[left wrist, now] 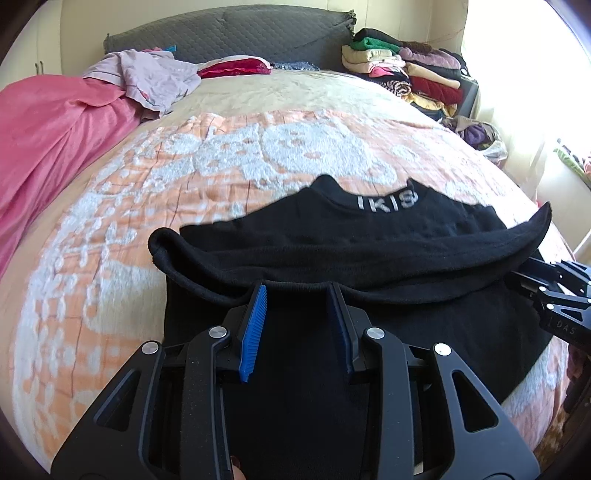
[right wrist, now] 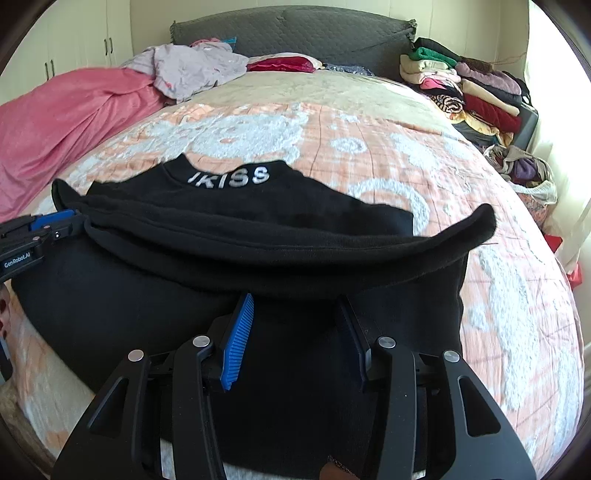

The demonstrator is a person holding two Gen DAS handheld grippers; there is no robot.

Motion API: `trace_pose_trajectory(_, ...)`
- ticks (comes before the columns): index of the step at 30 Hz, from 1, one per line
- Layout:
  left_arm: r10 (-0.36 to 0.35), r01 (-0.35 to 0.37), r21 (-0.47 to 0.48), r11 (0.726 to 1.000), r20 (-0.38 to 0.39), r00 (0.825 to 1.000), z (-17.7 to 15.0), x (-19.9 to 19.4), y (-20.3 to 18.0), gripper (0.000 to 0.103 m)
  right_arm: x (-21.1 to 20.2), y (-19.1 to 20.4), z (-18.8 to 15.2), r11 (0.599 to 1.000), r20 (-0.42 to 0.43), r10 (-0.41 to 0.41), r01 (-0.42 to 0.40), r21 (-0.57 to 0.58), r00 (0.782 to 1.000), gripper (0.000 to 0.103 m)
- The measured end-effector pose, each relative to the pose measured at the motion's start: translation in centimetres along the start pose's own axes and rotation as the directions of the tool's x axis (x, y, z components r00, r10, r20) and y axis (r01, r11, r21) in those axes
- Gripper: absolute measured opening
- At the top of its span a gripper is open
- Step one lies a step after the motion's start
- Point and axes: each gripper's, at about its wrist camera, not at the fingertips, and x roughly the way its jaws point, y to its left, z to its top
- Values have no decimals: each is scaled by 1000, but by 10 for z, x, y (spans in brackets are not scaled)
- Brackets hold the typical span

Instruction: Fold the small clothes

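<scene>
The black cotton top [right wrist: 236, 236] lies on the peach patterned bedspread [right wrist: 369, 147]. Behind it, the pink sheet [right wrist: 66, 107] lies at the bed's left and the stacked folded clothes [right wrist: 476, 96] at its right.

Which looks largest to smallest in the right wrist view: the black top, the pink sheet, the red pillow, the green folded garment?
1. Black top, though nearness to the camera inflates it.
2. Pink sheet.
3. Red pillow.
4. Green folded garment.
The last two look close in size.

Pink sheet [left wrist: 48, 125] left; stacked clothes [left wrist: 410, 70] right; grey headboard [left wrist: 236, 33].
</scene>
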Motion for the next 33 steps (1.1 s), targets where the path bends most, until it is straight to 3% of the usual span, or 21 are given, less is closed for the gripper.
trace_pose_trajectory(6,8,-6,-32,999,54,998,26,-4,10,26,-5,-18,22,998,56,-17,13,58,998,44)
trace_pose_trajectory(13,89,-77,-98,992,125,988,40,-27,42,36,-18,-56,29,987,101,-67,51,150,993,52)
trace_pose_trajectory(18,103,-89,-158,983,83,991,33,-22,71,37,-12,-85,23,972,76,-76,57,228,994,53)
trace_pose_trajectory(24,74,-65,-194,979,37,997,27,-7,86,42,9,-115,20,952,24,-16,8,307,1000,56)
trace_pose_trajectory(30,24,-24,-190,982,-2,1000,24,14,83,42,32,-121,22,944,-3,63,-58,325,998,56)
trace_pose_trajectory(31,17,-17,-191,981,-5,1000,24,16,82,41,34,-123,21,939,-2,77,-72,335,997,54)
trace_pose_trajectory(32,18,-19,-189,982,-9,1000,23,18,82,31,36,-124,22,937,-2,84,-78,342,997,51)
trace_pose_trajectory(33,20,-22,-181,983,-14,1000,23,20,81,21,38,-125,22,935,-4,89,-82,346,996,40)
